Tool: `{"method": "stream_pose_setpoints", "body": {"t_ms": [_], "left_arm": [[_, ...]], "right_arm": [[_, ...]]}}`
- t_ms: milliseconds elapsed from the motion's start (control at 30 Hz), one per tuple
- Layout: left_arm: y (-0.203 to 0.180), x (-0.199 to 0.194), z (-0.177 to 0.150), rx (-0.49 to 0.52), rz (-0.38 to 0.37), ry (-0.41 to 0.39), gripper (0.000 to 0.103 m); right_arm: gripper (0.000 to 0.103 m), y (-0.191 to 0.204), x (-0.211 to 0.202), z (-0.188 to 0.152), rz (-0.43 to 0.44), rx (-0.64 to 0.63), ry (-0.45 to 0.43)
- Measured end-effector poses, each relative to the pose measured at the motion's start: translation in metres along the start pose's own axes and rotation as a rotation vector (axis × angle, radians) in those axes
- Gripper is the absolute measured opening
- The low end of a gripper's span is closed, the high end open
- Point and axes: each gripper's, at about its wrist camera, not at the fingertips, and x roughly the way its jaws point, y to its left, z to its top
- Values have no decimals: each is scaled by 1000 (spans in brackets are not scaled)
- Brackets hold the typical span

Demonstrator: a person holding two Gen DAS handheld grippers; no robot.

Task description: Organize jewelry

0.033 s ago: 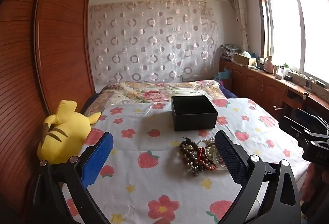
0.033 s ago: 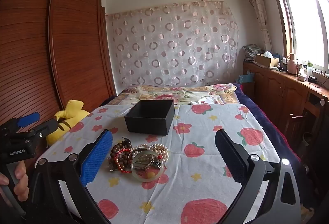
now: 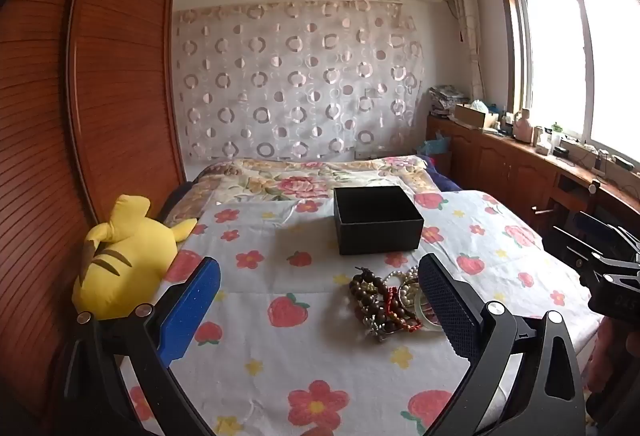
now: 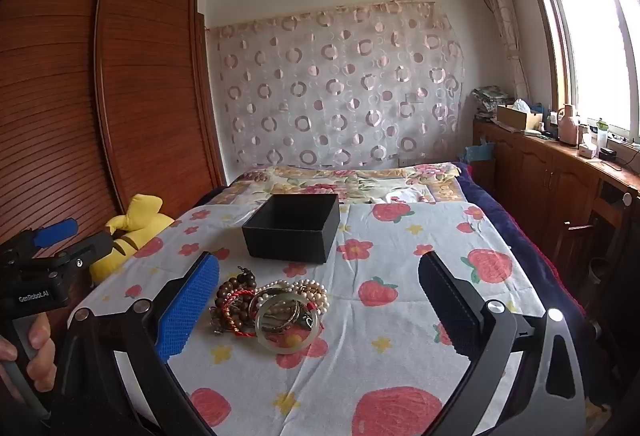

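Pre-grasp: both claws, left (image 3: 318, 300) and right (image 4: 318, 300), gape wide, empty. Jewelry (image 4: 268, 306) heaped on bed, box (image 4: 294, 228) empty. Next: pinch one piece off the tangle

A tangled heap of bracelets (image 4: 268, 306), brown beads, pearls, red cord and a pale bangle (image 4: 288, 324), lies mid-bed (image 4: 400, 356). Just behind it an empty black box (image 4: 294, 228) sits upright, open-topped.

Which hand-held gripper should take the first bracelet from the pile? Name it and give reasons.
Right. The right hand-held gripper is open with the jewelry pile lying between its fingers; the left hand-held gripper has the pile partly hidden behind one finger. The black box lies just beyond.
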Motion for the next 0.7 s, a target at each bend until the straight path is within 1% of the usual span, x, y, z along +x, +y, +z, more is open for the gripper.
{"method": "stream_pose_setpoints", "body": {"t_ms": [700], "left_arm": [[0,0,0,5,2,-8,96]], "right_arm": [[101,1,-2,0,5,6,-8]]}}
